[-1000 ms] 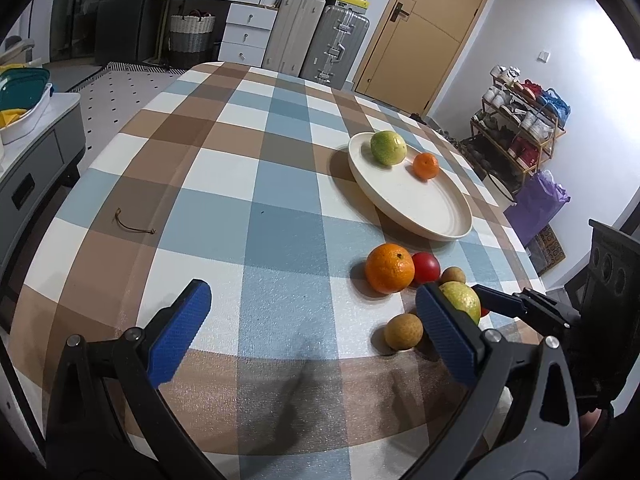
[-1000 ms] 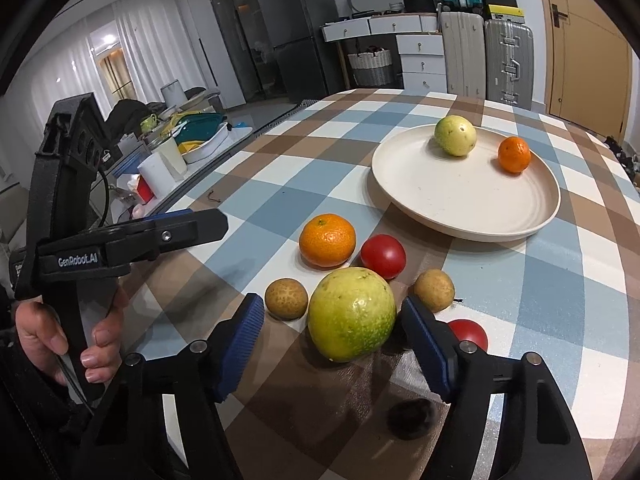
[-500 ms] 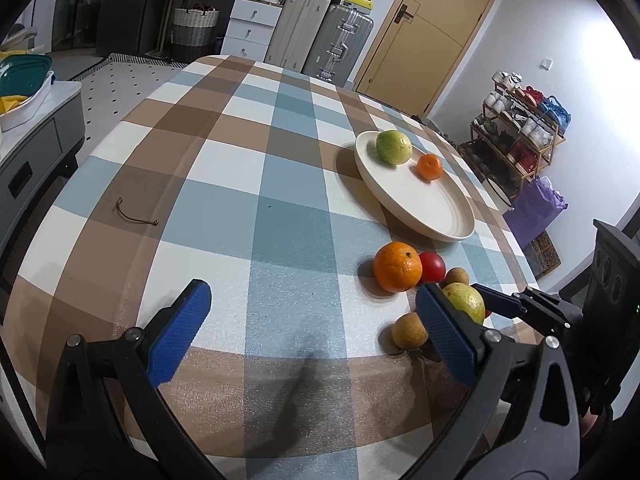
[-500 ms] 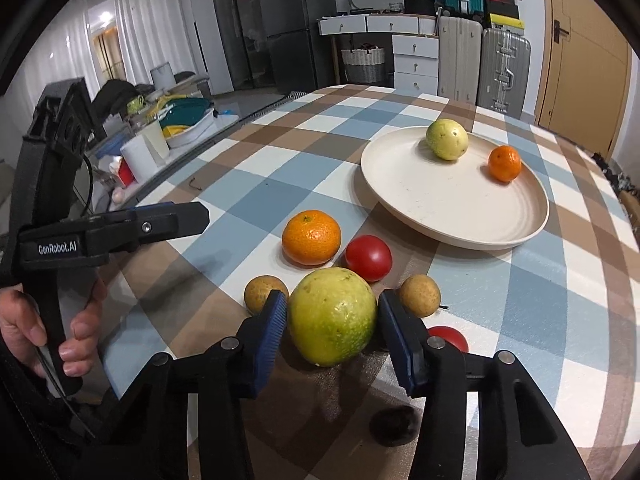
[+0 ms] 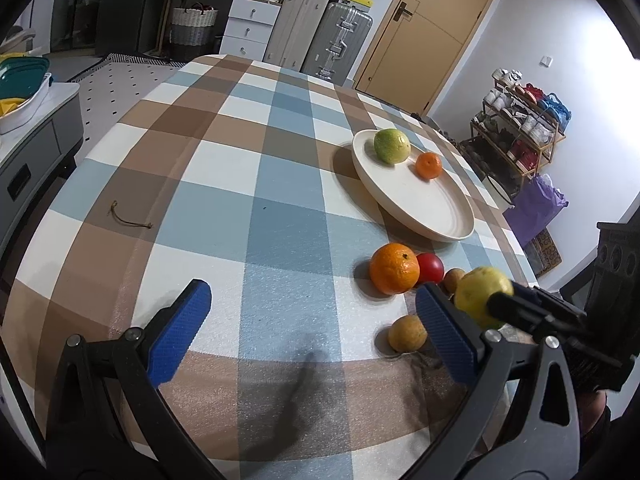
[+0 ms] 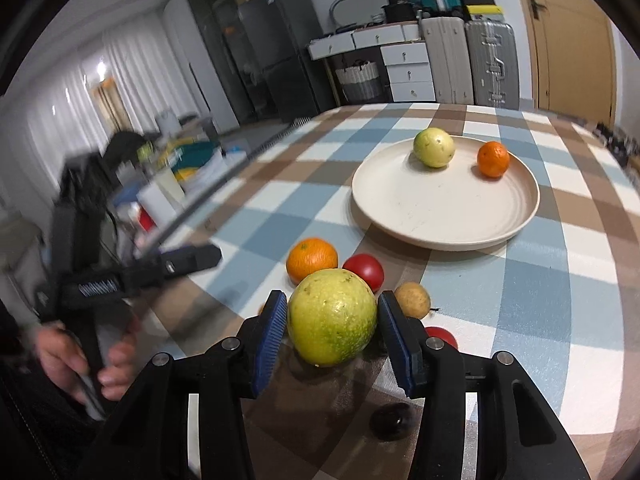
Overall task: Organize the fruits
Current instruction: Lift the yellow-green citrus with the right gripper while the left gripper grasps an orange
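The right gripper [image 6: 332, 330] has just closed its fingers [image 6: 270, 330] on the yellow-green guava [image 6: 332, 316], gripping it just above the checked bench [image 6: 532, 292], on the near side of the cream plate [image 6: 432, 216]. The left gripper [image 5: 312, 328] hangs with fingers wide apart and empty, left of that plate. On the plate sit another guava [image 6: 434, 147] and a small orange [image 6: 493, 159].
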The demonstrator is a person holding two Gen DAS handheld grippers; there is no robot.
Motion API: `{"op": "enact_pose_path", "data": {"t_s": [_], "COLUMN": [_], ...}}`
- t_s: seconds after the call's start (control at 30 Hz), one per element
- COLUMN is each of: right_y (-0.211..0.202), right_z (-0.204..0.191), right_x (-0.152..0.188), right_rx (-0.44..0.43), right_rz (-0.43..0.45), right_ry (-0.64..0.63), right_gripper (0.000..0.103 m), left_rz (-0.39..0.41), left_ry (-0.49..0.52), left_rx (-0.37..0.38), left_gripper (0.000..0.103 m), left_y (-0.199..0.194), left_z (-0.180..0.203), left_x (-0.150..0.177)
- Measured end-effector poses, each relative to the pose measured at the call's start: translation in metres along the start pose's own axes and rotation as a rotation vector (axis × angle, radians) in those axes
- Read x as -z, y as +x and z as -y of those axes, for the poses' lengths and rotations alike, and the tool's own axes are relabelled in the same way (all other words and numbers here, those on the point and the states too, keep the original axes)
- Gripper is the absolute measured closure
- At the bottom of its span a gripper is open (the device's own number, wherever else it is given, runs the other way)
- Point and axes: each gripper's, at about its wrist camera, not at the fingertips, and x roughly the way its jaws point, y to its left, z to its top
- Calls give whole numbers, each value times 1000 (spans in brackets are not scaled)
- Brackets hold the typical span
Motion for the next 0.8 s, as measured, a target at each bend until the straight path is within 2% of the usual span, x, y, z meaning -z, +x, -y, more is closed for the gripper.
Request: {"op": "enact_pose_path", "data": {"t_s": [0.1,0.27,0.8], "right_y": [-8,-20,-50], "right_z": [14,29,57], "right_x": [-2,-7,-8], "right_rx": [-67,-110,-131], "right_rz": [34,81,178], "right_ry": [72,129,176], "right_gripper": [55,55,55], "left_rz": [-10,-26,-106], "left_ry": [9,31,105], "left_rx": [-1,0,7], "left_gripper": [1,1,1], "left_y": [3,12,51], "left_z": [4,14,46], "left_x": [-2,-7,-17]}}
